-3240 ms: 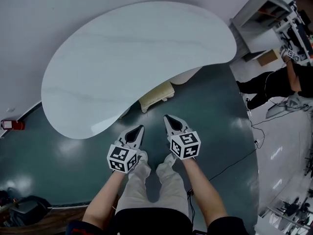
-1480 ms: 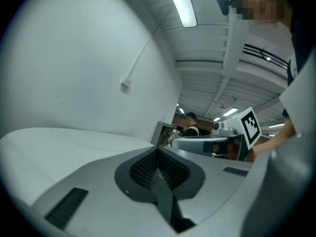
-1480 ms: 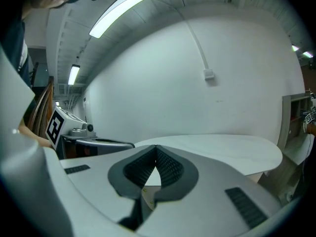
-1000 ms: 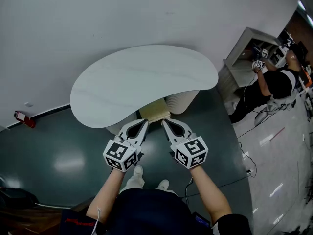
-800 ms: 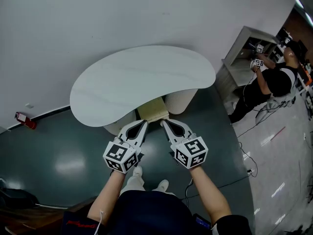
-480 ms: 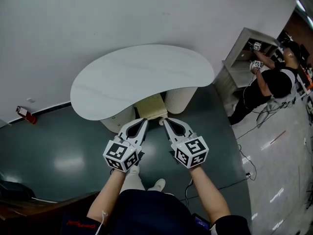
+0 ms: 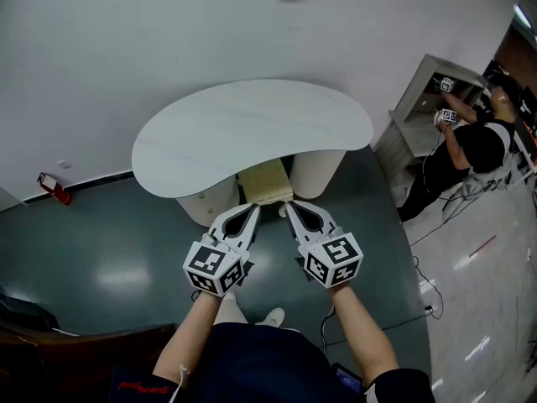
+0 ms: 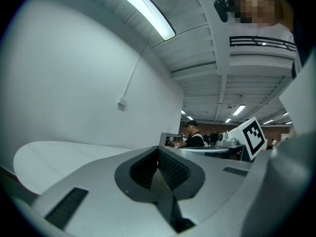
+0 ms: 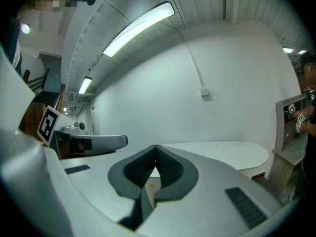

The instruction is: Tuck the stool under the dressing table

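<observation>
The dressing table (image 7: pixel 243 124) has a white kidney-shaped top and stands against the wall on two rounded pedestals. The cream stool (image 7: pixel 265 180) sits between the pedestals, its seat mostly under the tabletop with the near edge showing. My left gripper (image 7: pixel 253 209) and right gripper (image 7: pixel 289 205) are both shut and empty, held side by side just short of the stool, tips pointing at it. In the left gripper view the shut left gripper (image 8: pixel 158 149) is level with the tabletop (image 8: pixel 74 157). The right gripper (image 9: pixel 155 147) points over the tabletop (image 9: pixel 222 154).
A dark glossy floor (image 7: pixel 109 250) surrounds the table. A person (image 7: pixel 470 145) works at a grey shelf unit (image 7: pixel 424 86) at the right. Cables (image 7: pixel 419 296) trail over the floor on the right. A red object (image 7: pixel 52 187) lies by the wall at the left.
The view has pulled back from the table since the earliest frame, and the whole tabletop now shows. Both grippers stay shut, side by side in front of the stool.
</observation>
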